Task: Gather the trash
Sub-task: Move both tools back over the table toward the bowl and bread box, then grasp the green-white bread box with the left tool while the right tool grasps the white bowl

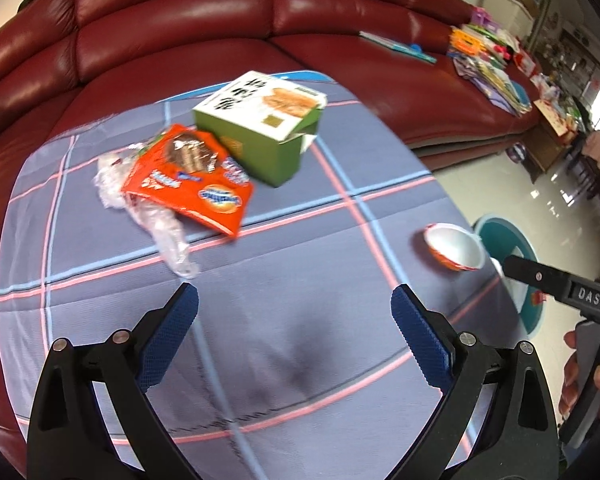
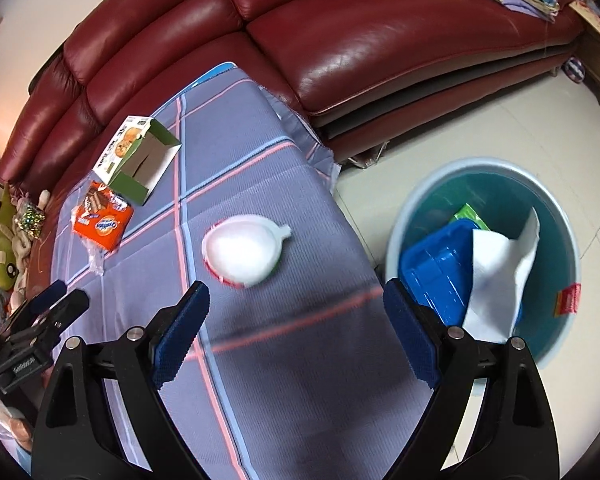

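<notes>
Both grippers hang over a grey-blue checked cloth surface (image 1: pixel 300 240) in front of a dark red leather sofa (image 1: pixel 180 20), and both are empty, their blue-padded fingers spread wide apart.

From the right wrist view, the right gripper (image 2: pixel 296 320) has a round white foil lid with a red rim and a small pull tab (image 2: pixel 244 250) just above the gap between its fingers, slightly left of centre, with the tab pointing toward the right of the frame. The teal plastic waste bin (image 2: pixel 556 248) stands on the floor at right, already holding a blue plastic tray (image 2: pixel 436 268) and white paper (image 2: pixel 500 268).

From the left wrist view, the left gripper (image 1: pixel 294 312) faces an orange wafer packet (image 1: pixel 192 180) lying on crumpled clear plastic wrap (image 1: pixel 164 232), upper left of its fingers, long axis running diagonally toward lower right. A green and white open cardboard box (image 1: pixel 260 128) sits just behind it. The lid appears far right in this view, beside the right gripper's tip.

The lid looks nearer the right hand; the packet and box fall to the left.
</notes>
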`<action>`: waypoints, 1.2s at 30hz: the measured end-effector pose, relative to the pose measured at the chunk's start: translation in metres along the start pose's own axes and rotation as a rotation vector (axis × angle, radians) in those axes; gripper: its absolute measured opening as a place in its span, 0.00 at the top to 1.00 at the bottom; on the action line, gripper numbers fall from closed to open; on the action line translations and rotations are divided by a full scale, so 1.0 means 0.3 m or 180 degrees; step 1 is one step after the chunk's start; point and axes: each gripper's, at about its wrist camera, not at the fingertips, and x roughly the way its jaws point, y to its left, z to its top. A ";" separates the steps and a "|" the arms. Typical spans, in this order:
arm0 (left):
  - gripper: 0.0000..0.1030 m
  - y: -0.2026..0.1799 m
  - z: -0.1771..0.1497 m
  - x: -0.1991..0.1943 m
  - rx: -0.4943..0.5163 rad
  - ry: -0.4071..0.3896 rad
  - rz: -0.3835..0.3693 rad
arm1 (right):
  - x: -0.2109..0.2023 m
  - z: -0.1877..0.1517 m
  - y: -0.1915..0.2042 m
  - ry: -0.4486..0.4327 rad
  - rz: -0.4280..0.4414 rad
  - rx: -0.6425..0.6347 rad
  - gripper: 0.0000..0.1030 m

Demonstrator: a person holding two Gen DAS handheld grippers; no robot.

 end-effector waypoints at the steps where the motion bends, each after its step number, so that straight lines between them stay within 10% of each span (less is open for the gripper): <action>1: 0.06 0.014 0.002 0.004 -0.0016 0.0003 0.0009 | 0.010 0.008 0.007 -0.0017 -0.0020 -0.0011 0.18; 8: 0.06 0.136 0.026 0.026 -0.0245 0.0009 0.0066 | 0.077 0.022 0.058 0.0009 -0.0097 -0.0076 0.20; 17: 0.06 0.184 0.051 0.019 -0.0357 -0.0038 0.0070 | 0.126 0.021 0.104 0.0095 -0.0168 -0.0266 0.51; 22: 0.06 0.146 0.081 0.025 -0.0313 -0.0069 0.0085 | 0.152 0.024 0.124 0.0175 -0.0160 -0.0319 0.95; 36: 0.18 -0.023 0.285 0.159 -0.0244 -0.0031 0.0313 | 0.104 0.077 0.087 -0.0018 -0.0056 -0.0257 0.96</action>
